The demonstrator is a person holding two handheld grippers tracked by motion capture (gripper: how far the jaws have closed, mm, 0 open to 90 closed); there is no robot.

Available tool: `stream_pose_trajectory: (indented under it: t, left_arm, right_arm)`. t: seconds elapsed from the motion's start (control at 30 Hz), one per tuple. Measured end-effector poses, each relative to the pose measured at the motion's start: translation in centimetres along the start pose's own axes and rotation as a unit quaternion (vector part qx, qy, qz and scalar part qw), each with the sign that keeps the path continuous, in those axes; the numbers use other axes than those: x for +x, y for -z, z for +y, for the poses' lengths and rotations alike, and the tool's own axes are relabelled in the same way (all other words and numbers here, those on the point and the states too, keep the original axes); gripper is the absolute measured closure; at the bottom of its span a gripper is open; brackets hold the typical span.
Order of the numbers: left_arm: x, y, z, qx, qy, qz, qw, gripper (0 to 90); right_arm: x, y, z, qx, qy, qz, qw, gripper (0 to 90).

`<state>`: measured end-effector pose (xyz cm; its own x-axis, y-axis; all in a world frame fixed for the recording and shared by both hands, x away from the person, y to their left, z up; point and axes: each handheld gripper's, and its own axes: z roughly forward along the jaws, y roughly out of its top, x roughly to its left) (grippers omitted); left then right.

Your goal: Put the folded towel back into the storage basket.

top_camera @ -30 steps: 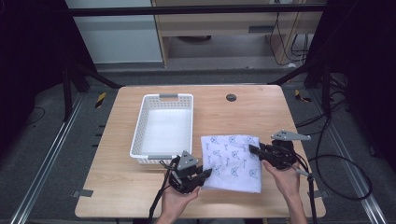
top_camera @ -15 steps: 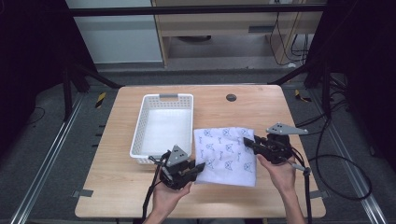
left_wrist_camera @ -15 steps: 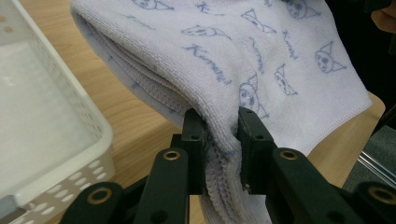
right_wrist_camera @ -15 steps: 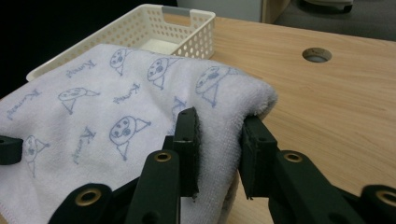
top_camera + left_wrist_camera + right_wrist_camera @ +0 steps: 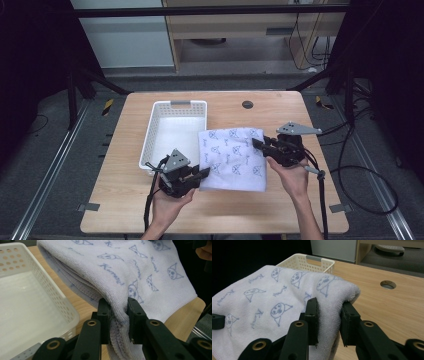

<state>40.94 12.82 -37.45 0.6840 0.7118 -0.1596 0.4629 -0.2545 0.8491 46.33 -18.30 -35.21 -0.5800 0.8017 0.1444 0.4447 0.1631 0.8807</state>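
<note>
Beside the white basket [image 5: 176, 131], both claws pinch a folded towel [image 5: 231, 158].

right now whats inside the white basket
The white basket shows a bare white floor. Its right rim is covered by the folded towel, so that corner stays hidden.

The left gripper [image 5: 117, 315] has its two black jaws pinched on a folded edge of the pale towel [image 5: 140, 272], which is printed with small blue faces and script. The towel drapes away above the jaws. Just beside the towel sits the white perforated basket [image 5: 60, 302], on the wooden surface [image 5: 182, 315].
</note>
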Motion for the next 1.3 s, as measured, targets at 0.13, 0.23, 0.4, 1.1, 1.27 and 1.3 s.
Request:
stream_pose_trajectory:
  t: [0.13,0.23,0.4,1.1,1.27,1.3]
  left_arm:
    - [0.6,0.6,0.3,-0.005,0.001,0.004,1.0000,74.4]
    - [0.9,0.9,0.4,-0.010,0.005,0.005,0.9999,74.4]
    - [1.6,1.5,0.6,-0.015,0.007,0.011,0.9998,74.4]
    - [5.3,3.9,1.3,-0.038,0.036,0.037,0.9979,74.4]
    - [6.1,4.4,1.4,-0.043,0.039,0.048,0.9971,74.4]
    - [6.3,4.5,1.4,-0.044,0.041,0.050,0.9969,74.4]
  right_arm:
    - [0.4,-0.4,0.7,-0.003,0.003,0.001,1.0000,71.4]
    - [0.6,-0.6,1.0,-0.006,0.003,0.004,1.0000,71.4]
    - [1.1,-1.2,1.9,-0.008,0.007,0.006,0.9999,71.5]
    - [3.4,-4.8,5.4,-0.013,0.027,0.014,0.9995,71.5]
    - [4.1,-5.7,6.1,-0.015,0.031,0.014,0.9993,71.4]
    - [4.3,-6.1,6.5,-0.015,0.031,0.015,0.9993,71.4]
